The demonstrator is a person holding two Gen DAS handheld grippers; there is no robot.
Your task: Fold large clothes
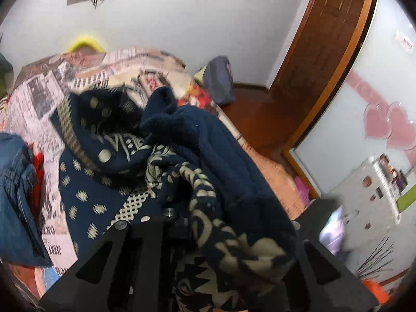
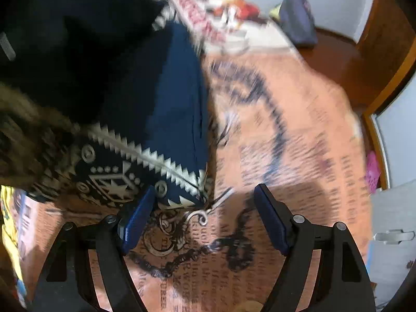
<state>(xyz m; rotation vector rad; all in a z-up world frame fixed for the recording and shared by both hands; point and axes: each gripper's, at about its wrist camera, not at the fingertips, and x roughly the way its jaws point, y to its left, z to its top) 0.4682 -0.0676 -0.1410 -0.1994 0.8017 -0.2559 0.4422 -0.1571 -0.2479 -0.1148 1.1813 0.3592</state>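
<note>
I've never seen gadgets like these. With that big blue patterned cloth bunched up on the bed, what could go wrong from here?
1. The left tongs hold a thick bunch of the navy patterned garment; several layers may be caught together, spoiling the fold.
2. The right tongs are open beside the garment's zigzag hem; they might pinch the printed bedsheet instead.

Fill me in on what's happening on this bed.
A person with a gripper in each hand is folding a navy patterned garment on a bed with a printed cover. The left gripper is shut on a bunch of the fabric. The right gripper is open above the cover, just beside the garment's zigzag hem, holding nothing.
</note>
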